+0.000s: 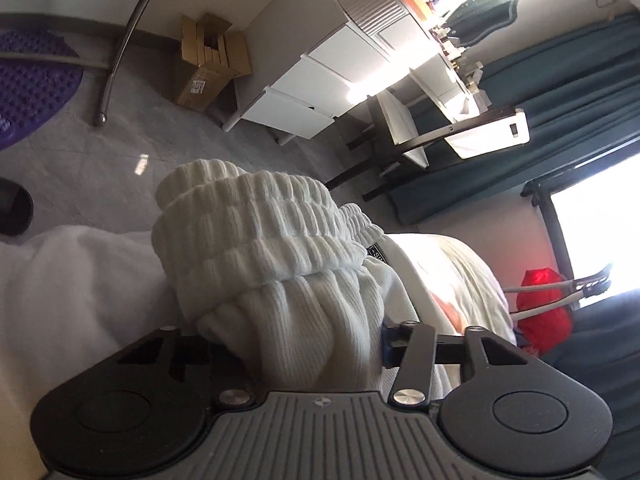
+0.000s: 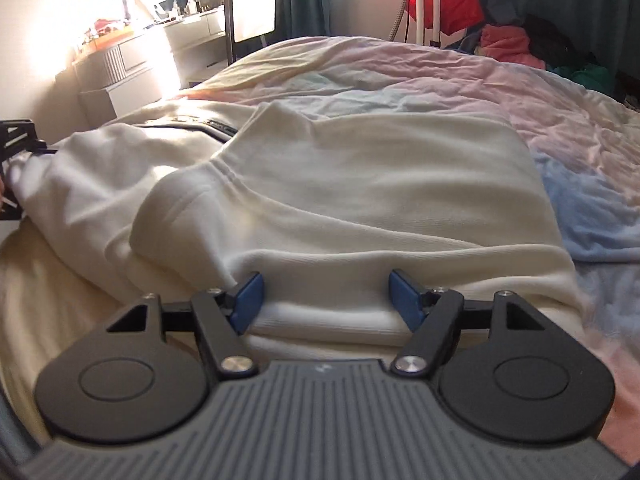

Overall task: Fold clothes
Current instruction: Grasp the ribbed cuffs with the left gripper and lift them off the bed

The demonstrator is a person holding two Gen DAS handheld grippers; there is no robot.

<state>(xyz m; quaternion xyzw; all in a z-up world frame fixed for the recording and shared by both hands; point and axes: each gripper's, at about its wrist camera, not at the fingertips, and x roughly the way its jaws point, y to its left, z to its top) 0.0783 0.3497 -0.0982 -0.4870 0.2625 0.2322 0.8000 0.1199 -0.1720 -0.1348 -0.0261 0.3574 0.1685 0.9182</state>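
While the cream sweatshirt point(image 2: 320, 184) lies on the bed point(image 2: 540, 92), partly doubled over, folding looks mid-way. Left gripper point(image 1: 304, 344) is clamped on its bunched ribbed cuff point(image 1: 256, 224); only the left view shows that. Right gripper point(image 2: 322, 300), jaws apart, straddles the near edge.

Dark label point(image 1: 376, 255) on white ribbed garment point(image 1: 280, 264), lettering partly hidden, illegible, cardboard box point(image 1: 200, 84) sticker unreadable

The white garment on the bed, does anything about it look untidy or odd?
Yes. The white garment lies rumpled on the bed, and the left tool has a thick ribbed wad bunched between its fingers rather than one flat edge.
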